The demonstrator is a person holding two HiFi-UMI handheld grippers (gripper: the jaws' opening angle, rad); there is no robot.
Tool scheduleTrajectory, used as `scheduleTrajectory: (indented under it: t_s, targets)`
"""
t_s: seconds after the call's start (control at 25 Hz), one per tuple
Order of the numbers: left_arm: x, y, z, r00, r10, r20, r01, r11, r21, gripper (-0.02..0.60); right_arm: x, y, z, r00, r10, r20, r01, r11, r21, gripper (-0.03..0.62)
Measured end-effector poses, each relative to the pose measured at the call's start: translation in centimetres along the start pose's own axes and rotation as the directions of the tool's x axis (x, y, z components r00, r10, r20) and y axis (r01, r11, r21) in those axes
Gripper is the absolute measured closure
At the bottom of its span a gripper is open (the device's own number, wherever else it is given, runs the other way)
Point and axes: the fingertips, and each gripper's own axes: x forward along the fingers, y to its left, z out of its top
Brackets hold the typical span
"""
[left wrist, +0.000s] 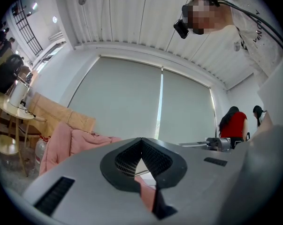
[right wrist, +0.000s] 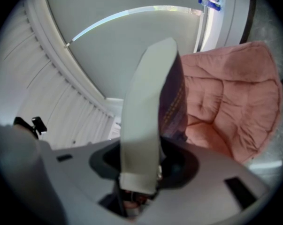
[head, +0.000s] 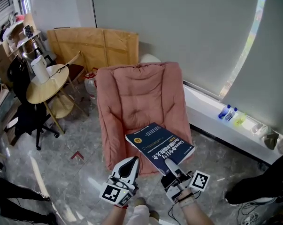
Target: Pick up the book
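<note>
Head view cut the person's forearms off at its bottom edge, so only the marker cubes and jaws showed. The left hand-held gripper (head: 130,163) hung clenched on nothing just left of the book (head: 159,146). The left gripper view confirmed this: its jaw tips met at (left wrist: 141,142), with only a sliver of pink cushion visible through the gap behind them. The right hand-held gripper (head: 171,165) was grasping the book at its nearest corner, and that corner was hidden under the jaws. From above, the book lay nearly flat with its blue cover up, over the front edge of the pink padded chair (head: 139,97). Its long axis ran from upper left to lower right. The print on the cover was too small to read. Only the right gripper view, looking past its own jaws (right wrist: 140,172), showed the pale page edge (right wrist: 148,107) running straight away from them. There the dark cover faced the chair cushion (right wrist: 225,102). Whether the book's far end touched the cushion could not be told. Beyond the chair a cardboard sheet (head: 94,46) leaned against the wall, and bottles (head: 227,112) stood on the window ledge.
</note>
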Motion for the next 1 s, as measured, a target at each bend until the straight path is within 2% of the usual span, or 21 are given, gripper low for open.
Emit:
scheduleTrajectory:
  t_s: [1.0]
  targets:
    - [-0.7, -1.3, 2.5, 1.000, -0.009, 0.021, 0.009, 1.000, 0.018, 0.572, -0.4, 3.1, -0.5, 0.999, 0.034, -0.008, -0.034, 0.999, -0.015, 0.414]
